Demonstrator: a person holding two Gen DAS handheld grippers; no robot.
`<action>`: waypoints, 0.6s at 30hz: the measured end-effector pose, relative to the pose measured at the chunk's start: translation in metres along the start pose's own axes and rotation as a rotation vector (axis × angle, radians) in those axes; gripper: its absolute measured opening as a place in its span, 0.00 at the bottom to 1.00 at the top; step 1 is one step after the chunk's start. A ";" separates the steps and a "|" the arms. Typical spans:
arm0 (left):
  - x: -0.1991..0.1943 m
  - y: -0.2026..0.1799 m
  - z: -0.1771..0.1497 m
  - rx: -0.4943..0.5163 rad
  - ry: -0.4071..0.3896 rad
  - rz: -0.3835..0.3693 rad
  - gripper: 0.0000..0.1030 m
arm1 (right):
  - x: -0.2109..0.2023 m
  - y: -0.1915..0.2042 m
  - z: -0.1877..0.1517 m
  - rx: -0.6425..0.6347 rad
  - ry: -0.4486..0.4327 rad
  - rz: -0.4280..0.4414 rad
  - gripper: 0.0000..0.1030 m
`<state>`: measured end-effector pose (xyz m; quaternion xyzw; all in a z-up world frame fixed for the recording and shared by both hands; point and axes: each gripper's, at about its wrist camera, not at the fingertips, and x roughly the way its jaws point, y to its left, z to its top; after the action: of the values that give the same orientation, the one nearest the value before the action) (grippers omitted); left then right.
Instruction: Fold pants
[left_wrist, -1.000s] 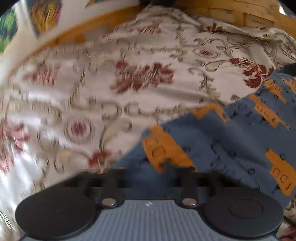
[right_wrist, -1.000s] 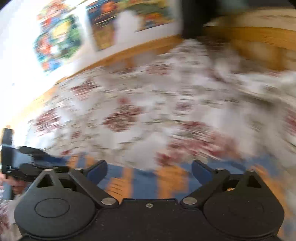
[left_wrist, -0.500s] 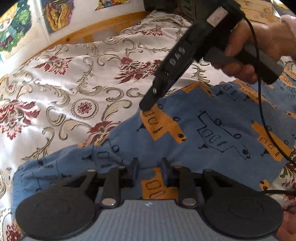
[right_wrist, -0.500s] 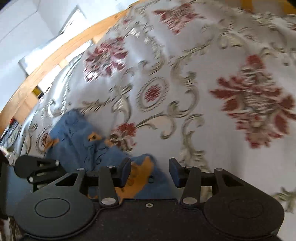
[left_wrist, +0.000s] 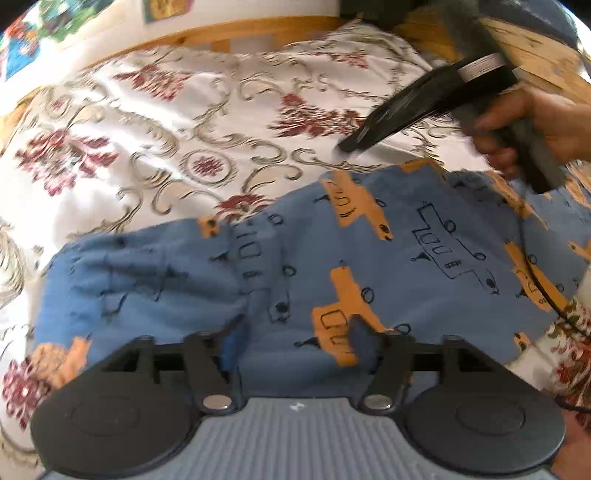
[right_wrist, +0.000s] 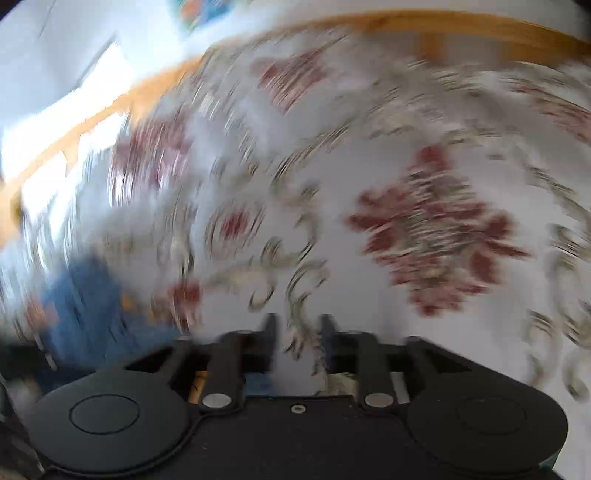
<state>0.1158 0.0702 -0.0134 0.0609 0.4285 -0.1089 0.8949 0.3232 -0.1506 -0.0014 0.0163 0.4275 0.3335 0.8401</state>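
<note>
left gripper hangs low over the near edge of the pants, its fingers spread with blue cloth showing between them and nothing pinched. the pants lie flat on the flowered bedspread, blue with orange patches and drawn vehicles, and their long axis runs side to side across this view. a bunched, gathered end sits to the left; the rest stretches off to the right past the frame, so i cannot say for sure which end is the waist. over the far edge, up on the right, a hand holds the right gripper, tips pointing down-left just beyond the cloth onto the bedspread. a wooden bed frame runs along the back.

from the right wrist everything is smeared by motion. the right gripper has its fingers close together with a narrow gap, only bedspread seen through it, gripping nothing. the pants show as a blue blur well off to the lower left.

i reckon the left gripper is the nearer one, already above the fabric, and a fold would go across that long axis.
</note>
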 end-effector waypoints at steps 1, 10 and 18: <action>-0.005 0.001 0.001 -0.019 0.001 0.002 0.72 | -0.027 -0.007 0.002 0.023 -0.060 0.000 0.55; -0.009 -0.039 0.016 -0.046 -0.034 -0.069 0.90 | -0.192 -0.036 -0.149 0.513 -0.130 -0.186 0.83; 0.008 -0.056 0.031 -0.033 0.117 0.033 1.00 | -0.264 -0.038 -0.220 0.789 -0.351 -0.521 1.00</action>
<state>0.1306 0.0089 -0.0012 0.0594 0.4807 -0.0834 0.8709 0.0749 -0.3888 0.0341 0.2813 0.3630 -0.0818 0.8845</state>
